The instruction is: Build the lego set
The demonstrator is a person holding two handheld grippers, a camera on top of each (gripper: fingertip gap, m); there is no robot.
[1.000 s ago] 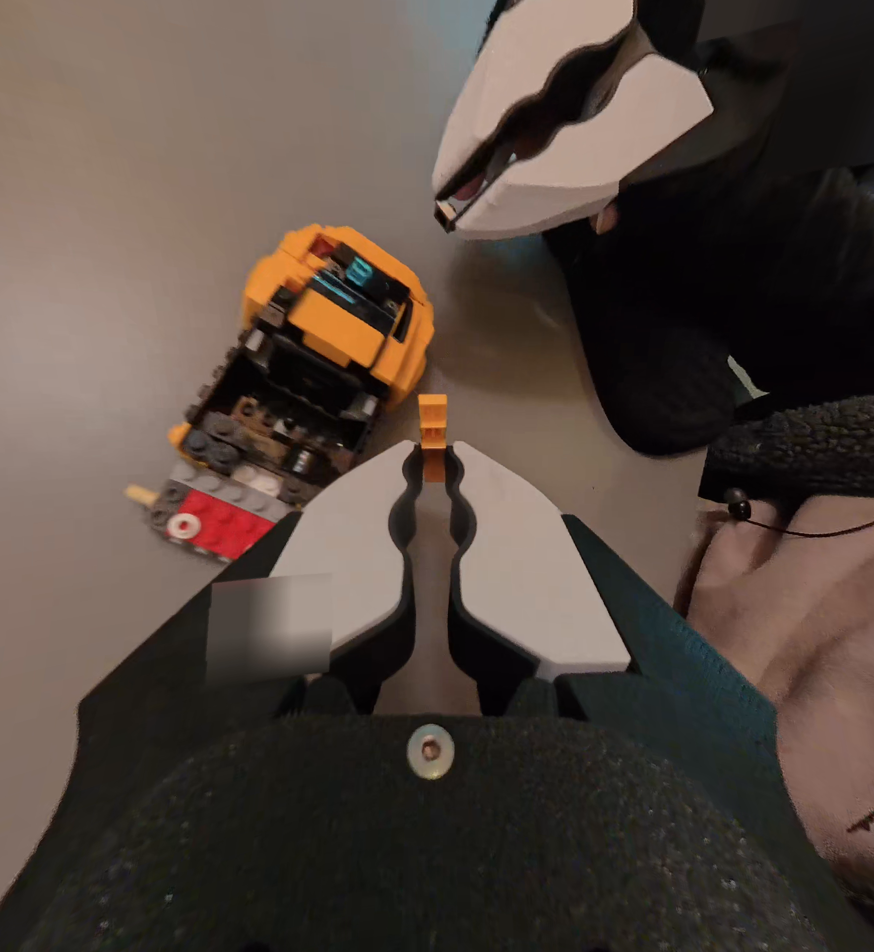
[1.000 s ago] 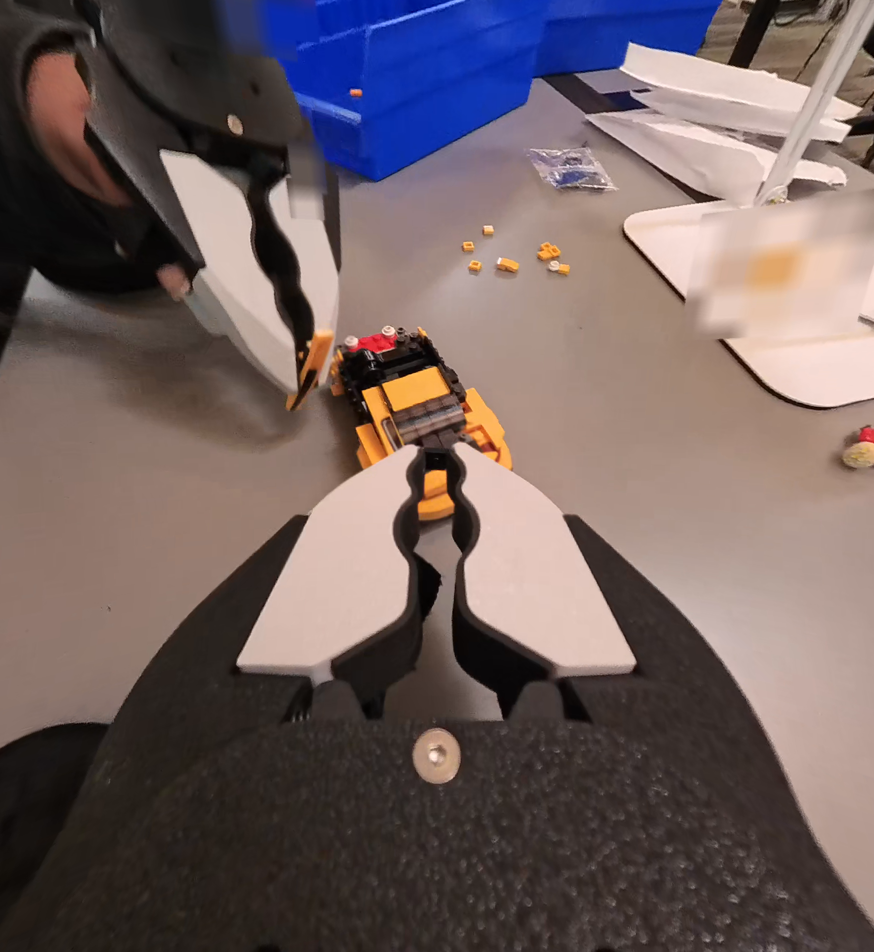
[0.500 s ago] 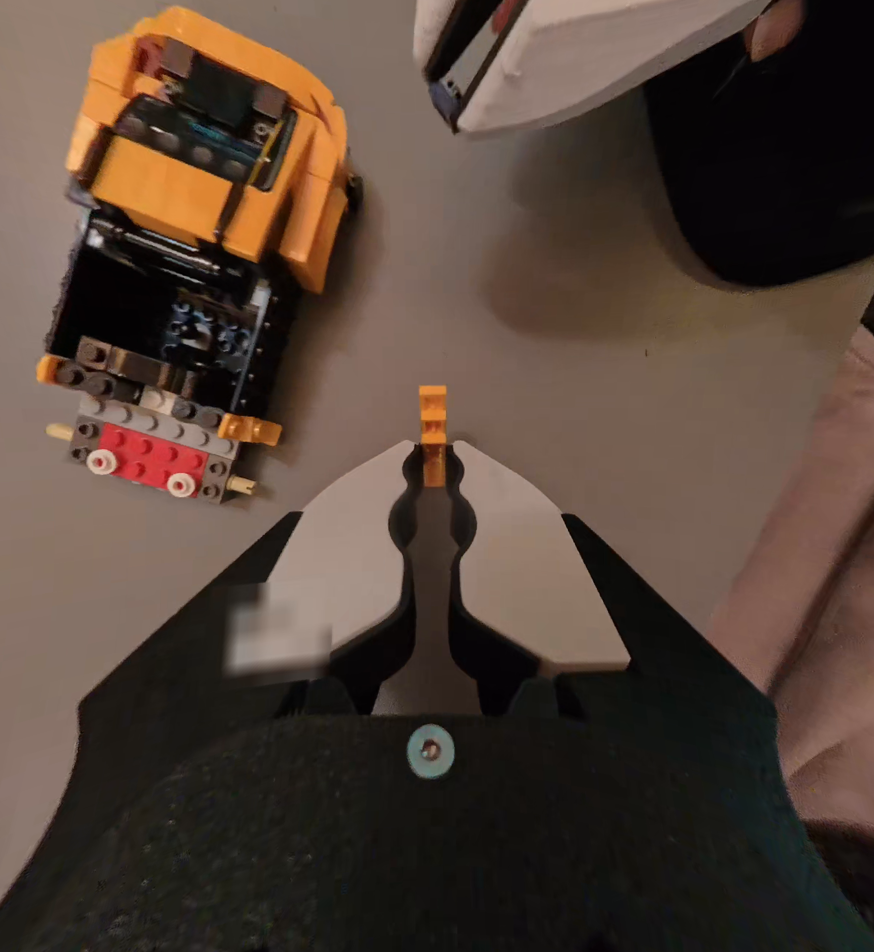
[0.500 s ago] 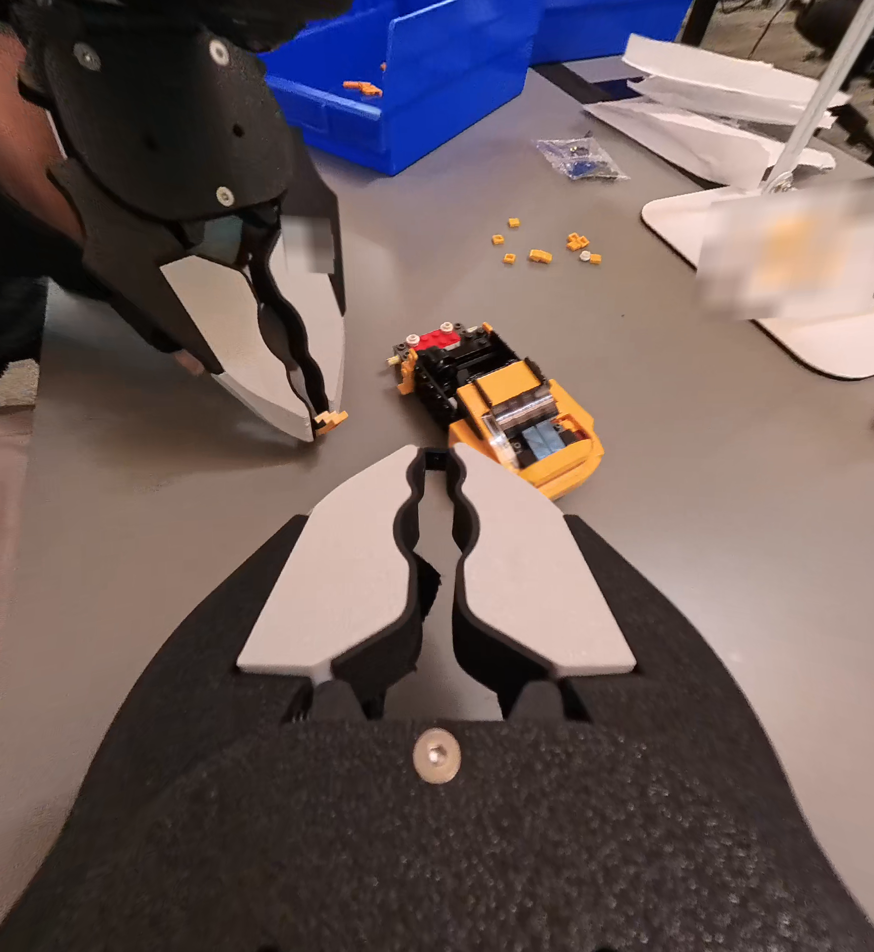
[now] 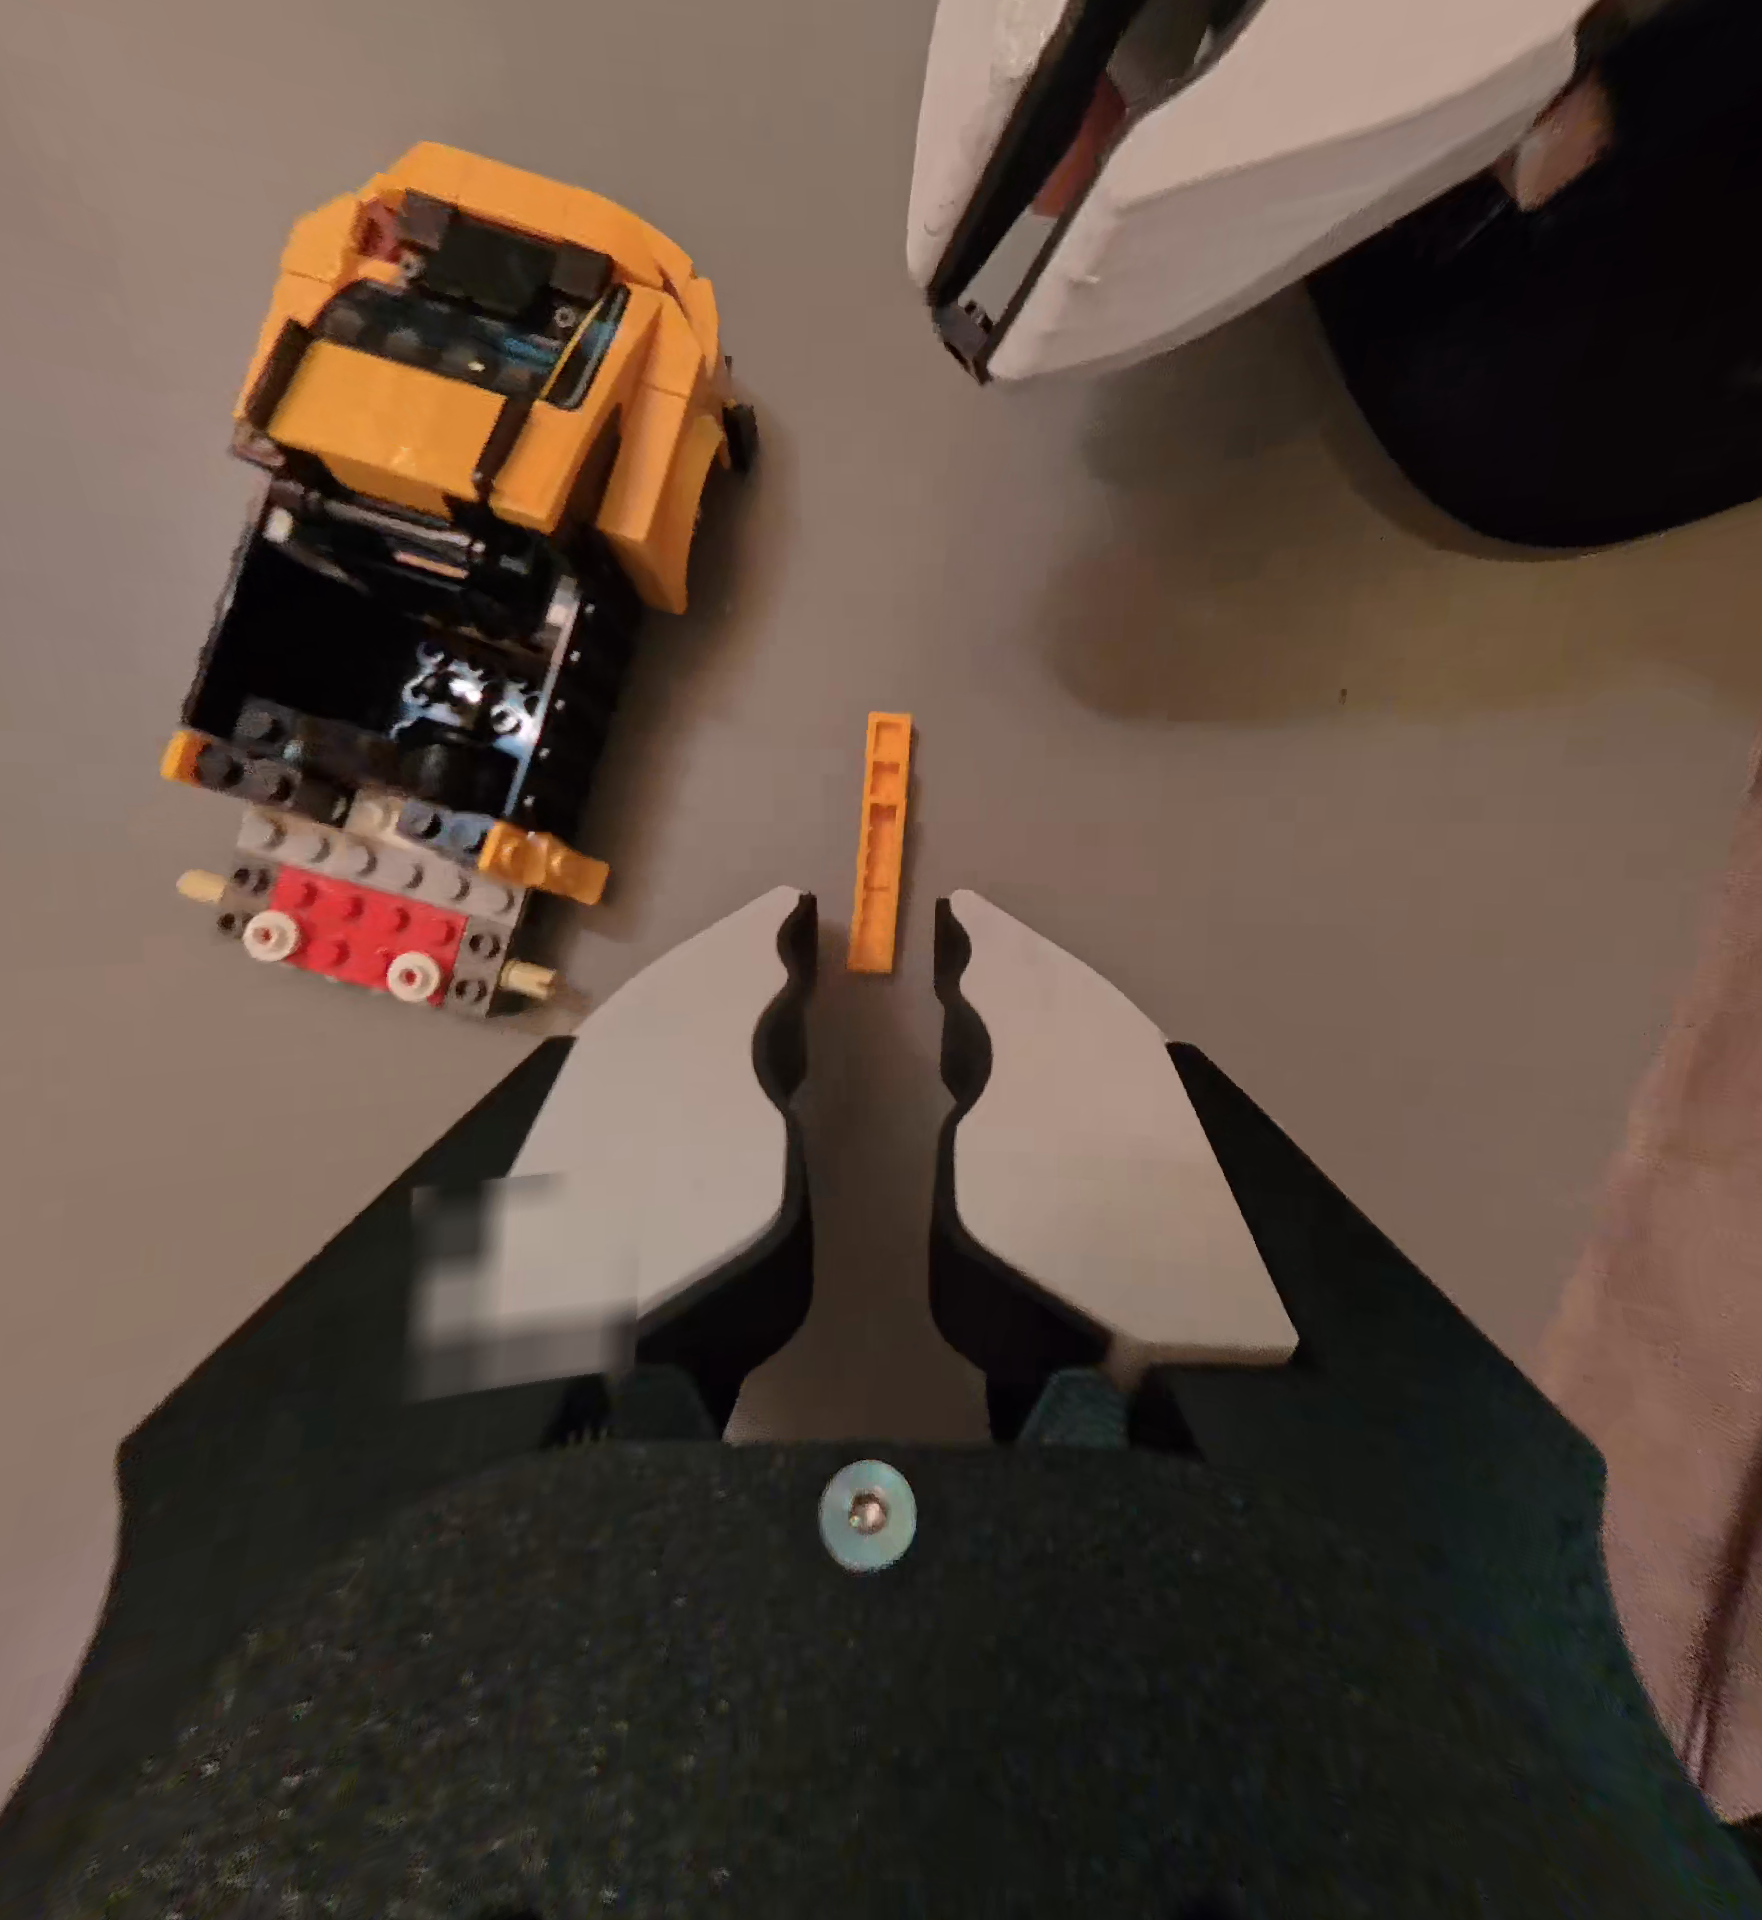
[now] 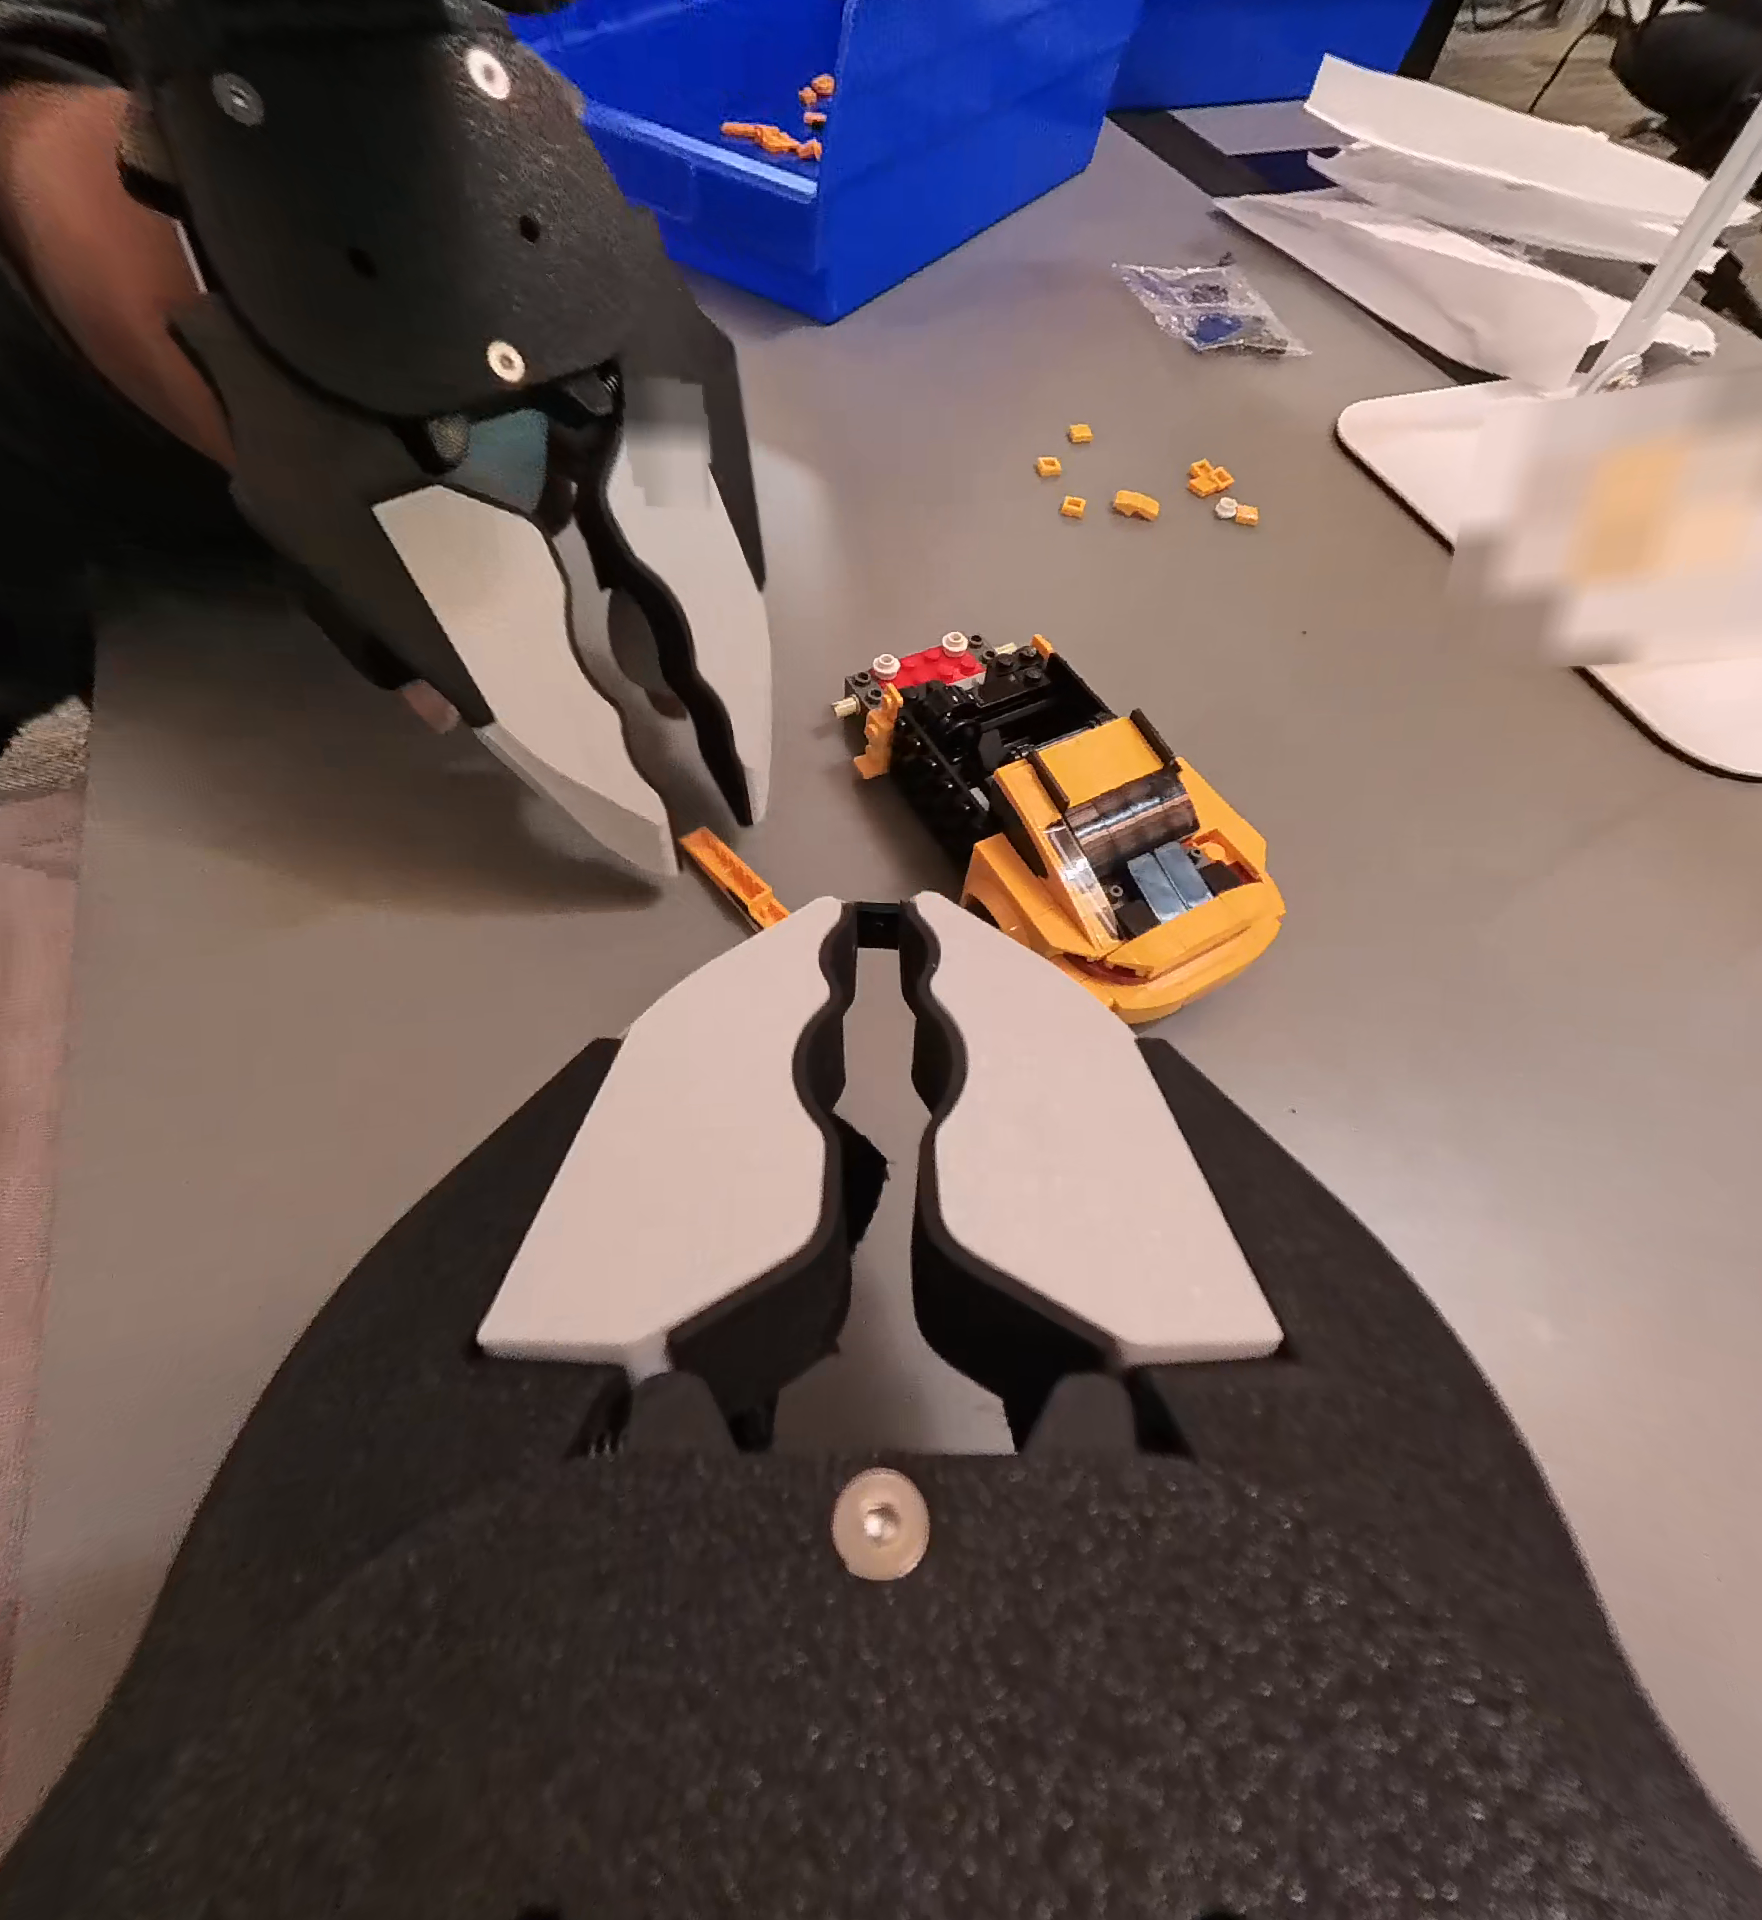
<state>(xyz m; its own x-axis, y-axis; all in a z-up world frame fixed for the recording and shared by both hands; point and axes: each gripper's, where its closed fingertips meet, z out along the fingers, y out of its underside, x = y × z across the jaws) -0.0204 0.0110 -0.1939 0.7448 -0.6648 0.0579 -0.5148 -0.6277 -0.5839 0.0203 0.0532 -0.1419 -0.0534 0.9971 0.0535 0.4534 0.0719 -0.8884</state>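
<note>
Tongs: left (image 5: 875,906) spread beside ribbed orange plate (image 5: 882,842), right (image 6: 878,914) pinching small black brick (image 6: 876,925).

Two grippers (image 6: 875,914) (image 6: 711,831), one brick-built yellow car (image 6: 1064,831) and one long orange plate (image 5: 882,842). Two blue bins (image 6: 856,187) (image 6: 1272,52). About seven small orange pieces (image 6: 1137,506) lie loose on the table.

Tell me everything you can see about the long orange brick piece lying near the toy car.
The orange piece is a long, narrow plastic plate lying flat on the grey table, hollow underside up, showing small ribbed cells. It lies apart from the orange and black toy car, on the side of the car's red end. One end sits between the open tips of the left tongs, with a gap on both sides, so neither pad presses it. Its other end points toward the right tongs.
</note>
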